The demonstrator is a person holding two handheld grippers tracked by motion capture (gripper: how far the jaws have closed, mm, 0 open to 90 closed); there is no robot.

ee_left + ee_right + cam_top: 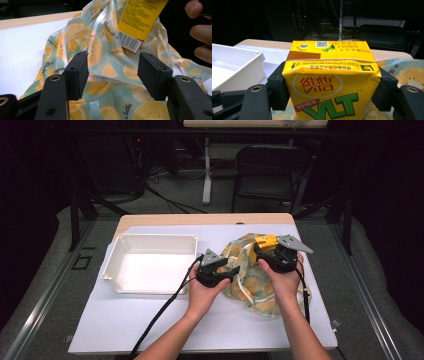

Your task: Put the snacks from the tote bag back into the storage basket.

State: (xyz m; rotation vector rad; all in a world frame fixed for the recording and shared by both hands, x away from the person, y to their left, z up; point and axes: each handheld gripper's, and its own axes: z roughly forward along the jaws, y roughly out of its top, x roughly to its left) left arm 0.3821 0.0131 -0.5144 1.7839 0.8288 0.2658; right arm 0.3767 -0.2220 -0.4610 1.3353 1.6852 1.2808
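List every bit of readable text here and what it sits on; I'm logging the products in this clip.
"VLT" in green letters: front of the yellow drink carton, held in the right tongs.
"PLEASE FLATTEN BEFORE DISPOSAL", upside down: the carton's top fold.
Red Chinese characters, date code, QR code on the carton: too small to read.
"a bathe": lemon-print bag.
Barcode digits and fine print: blurred.

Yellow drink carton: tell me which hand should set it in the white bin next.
Right. The right gripper already clamps the yellow drink carton above the lemon-print bag. The left gripper has open jaws, though nearer the white bin.
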